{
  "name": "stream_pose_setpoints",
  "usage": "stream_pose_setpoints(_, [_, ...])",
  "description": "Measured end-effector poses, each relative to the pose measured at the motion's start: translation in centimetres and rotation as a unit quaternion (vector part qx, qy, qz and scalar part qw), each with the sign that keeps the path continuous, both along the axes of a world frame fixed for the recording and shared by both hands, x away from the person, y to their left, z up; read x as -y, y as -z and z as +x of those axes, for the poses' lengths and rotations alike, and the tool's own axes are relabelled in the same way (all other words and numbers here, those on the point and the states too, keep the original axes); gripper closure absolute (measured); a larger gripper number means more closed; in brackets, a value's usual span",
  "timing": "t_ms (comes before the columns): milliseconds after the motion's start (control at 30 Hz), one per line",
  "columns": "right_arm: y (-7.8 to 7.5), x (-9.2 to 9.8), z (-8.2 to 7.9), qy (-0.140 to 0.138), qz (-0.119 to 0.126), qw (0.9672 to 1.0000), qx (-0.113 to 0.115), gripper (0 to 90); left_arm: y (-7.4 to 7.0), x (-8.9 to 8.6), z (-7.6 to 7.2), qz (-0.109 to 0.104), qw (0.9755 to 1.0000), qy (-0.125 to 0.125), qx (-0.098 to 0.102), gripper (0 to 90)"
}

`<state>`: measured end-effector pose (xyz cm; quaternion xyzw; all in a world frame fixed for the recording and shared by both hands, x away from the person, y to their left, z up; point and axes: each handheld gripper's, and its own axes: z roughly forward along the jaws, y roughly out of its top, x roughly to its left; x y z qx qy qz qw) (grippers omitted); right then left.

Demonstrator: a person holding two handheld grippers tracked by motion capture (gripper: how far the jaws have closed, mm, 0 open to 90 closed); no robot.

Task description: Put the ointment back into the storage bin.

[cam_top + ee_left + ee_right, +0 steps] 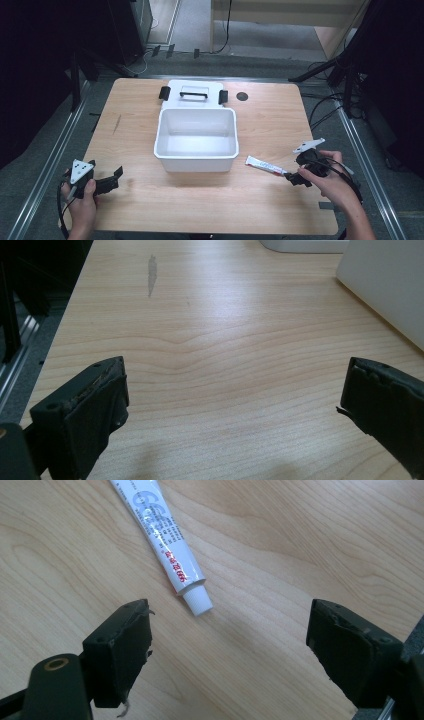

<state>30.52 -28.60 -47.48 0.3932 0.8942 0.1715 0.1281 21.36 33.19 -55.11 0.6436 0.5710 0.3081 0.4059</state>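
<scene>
Plainly lay flat on the wooden table (pixel 210 200): a white tube (pixel 266 166) with red print, cap end toward the right gripper (pixel 296 178), just right of the open white plastic bin (pixel 196 141). Hovered near that cap (pixel 198 601) with jaws wide apart, gripping nothing, cap a little ahead of the gap and nearer one jaw. Rested low at the table's near left corner: left gripper (pixel 111 181), jaws likewise spread over bare wood, well apart from the tube. Sat behind the bin, touching it: white lid (pixel 193 94) with black latches.
</scene>
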Motion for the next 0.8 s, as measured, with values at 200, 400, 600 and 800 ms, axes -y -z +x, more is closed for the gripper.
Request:
stream_pose_setpoints(200, [-0.2,-1.0,1.3,-0.039,-0.033,0.9977,-0.044,21.5,0.0,0.0,0.0,-0.002,1.0,0.001,0.0,0.0])
stream_pose_setpoints(400, [0.0,-2.4,1.9,-0.073,-0.07,0.9914,-0.083,21.1,0.0,0.0,0.0,0.0,1.0,0.001,0.001,0.0])
stream_pose_setpoints(600, [-0.1,-4.5,2.8,-0.117,-0.11,0.9796,-0.121,18.8,0.0,0.0,-0.1,-0.002,1.0,0.003,0.002,0.0])
stream_pose_setpoints(800, [0.2,-6.8,3.6,-0.149,-0.14,0.9701,-0.131,24.1,0.0,-0.1,-0.1,-0.003,1.0,0.004,0.002,0.0])
